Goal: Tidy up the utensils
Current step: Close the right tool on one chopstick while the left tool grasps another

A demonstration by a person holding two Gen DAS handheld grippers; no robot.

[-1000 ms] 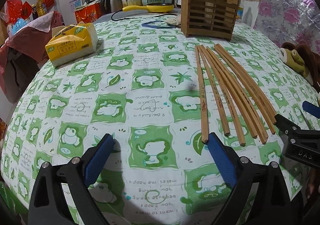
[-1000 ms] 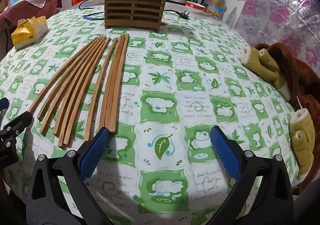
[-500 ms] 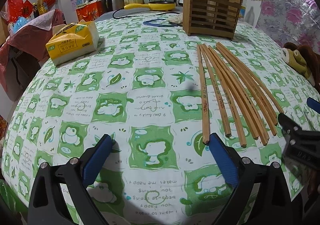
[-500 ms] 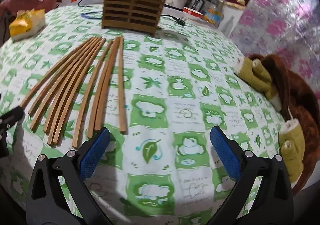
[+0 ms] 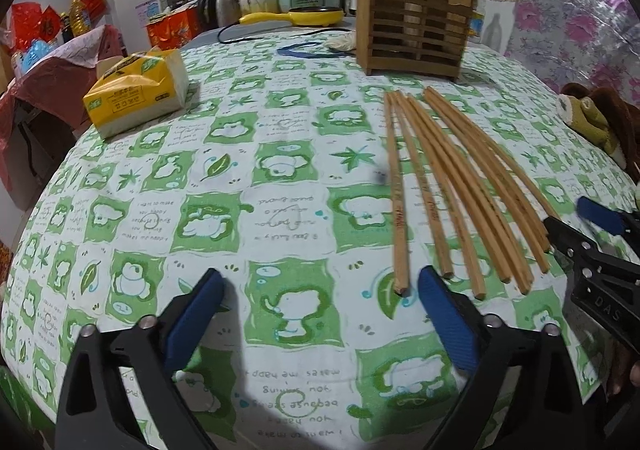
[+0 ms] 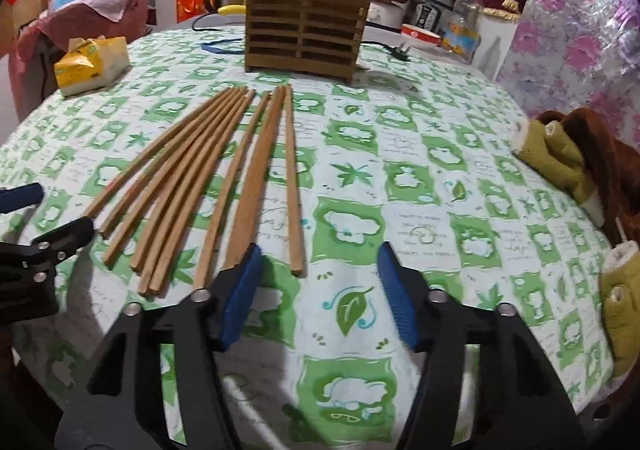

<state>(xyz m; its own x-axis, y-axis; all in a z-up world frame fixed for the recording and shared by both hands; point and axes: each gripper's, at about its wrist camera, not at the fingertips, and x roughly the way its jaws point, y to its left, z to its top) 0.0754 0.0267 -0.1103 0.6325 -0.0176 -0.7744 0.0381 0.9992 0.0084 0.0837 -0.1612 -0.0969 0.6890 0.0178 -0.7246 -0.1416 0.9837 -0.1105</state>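
Observation:
Several long wooden chopsticks [image 5: 448,185] lie fanned on the green-and-white tablecloth [image 5: 248,209], and show in the right wrist view [image 6: 224,177]. A slatted wooden utensil holder [image 5: 414,35] stands upright at the far side, also in the right wrist view [image 6: 306,37]. My left gripper [image 5: 318,304] is open and empty, its right finger just beside the near end of the leftmost chopstick. My right gripper [image 6: 320,292] is open and empty, with the near end of the rightmost chopstick [image 6: 293,185] between its fingers. Its left finger lies over the near ends of the neighbouring chopsticks.
A yellow tissue pack [image 5: 136,91] lies at the left. A brown plush toy [image 6: 576,169] lies at the table's right edge. Kitchen appliances, a yellow pan [image 5: 296,17] and a black cable [image 6: 384,47] sit behind the holder.
My right gripper has narrowed its opening and moved left and forward, so the rightmost chopstick's near end now lies between its fingers. The left gripper has hardly moved.

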